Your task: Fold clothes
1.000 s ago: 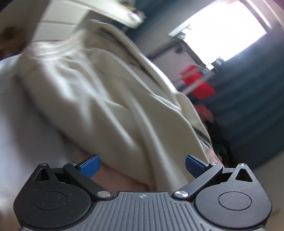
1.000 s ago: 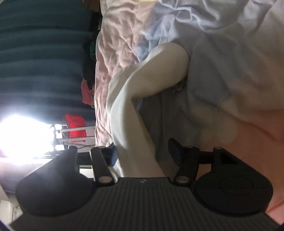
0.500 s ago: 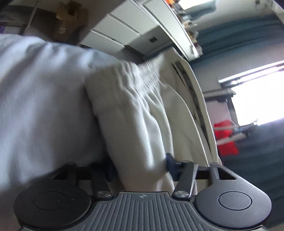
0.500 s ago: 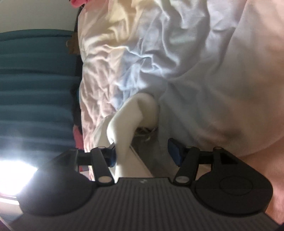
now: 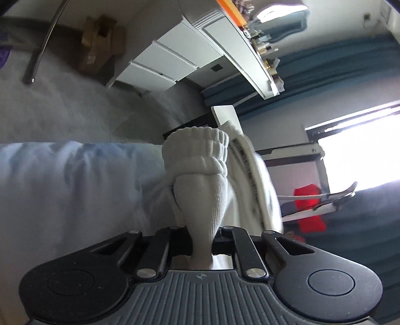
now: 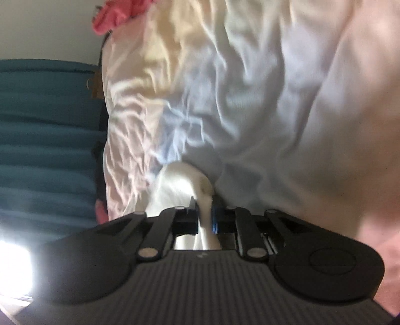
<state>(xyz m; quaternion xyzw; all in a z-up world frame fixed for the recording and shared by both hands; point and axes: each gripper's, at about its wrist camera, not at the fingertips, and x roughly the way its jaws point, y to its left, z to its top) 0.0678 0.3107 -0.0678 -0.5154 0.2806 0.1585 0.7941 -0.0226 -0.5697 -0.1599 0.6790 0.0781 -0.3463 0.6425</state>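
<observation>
A cream-white knit garment (image 5: 202, 175) with a gathered ribbed band at its top is pinched in my left gripper (image 5: 201, 237), which is shut on it; the cloth bunches upward from the jaws over the bed sheet (image 5: 75, 180). In the right wrist view my right gripper (image 6: 205, 217) is shut on another part of the same cream garment (image 6: 180, 182), which rises a little from the jaws against the wrinkled pale sheet (image 6: 250, 100). Both views are tilted sideways.
A white drawer unit (image 5: 170, 62) and a cardboard box (image 5: 100, 45) stand on the floor beyond the bed. A bright window (image 5: 362, 150), teal curtains (image 6: 45, 125), a drying rack with a red item (image 5: 310, 207) and pink clothes (image 6: 115, 15) are around.
Both grippers went from open around the garment to shut on it. The left view swung toward the room, and the cloth now bunches up from its jaws.
</observation>
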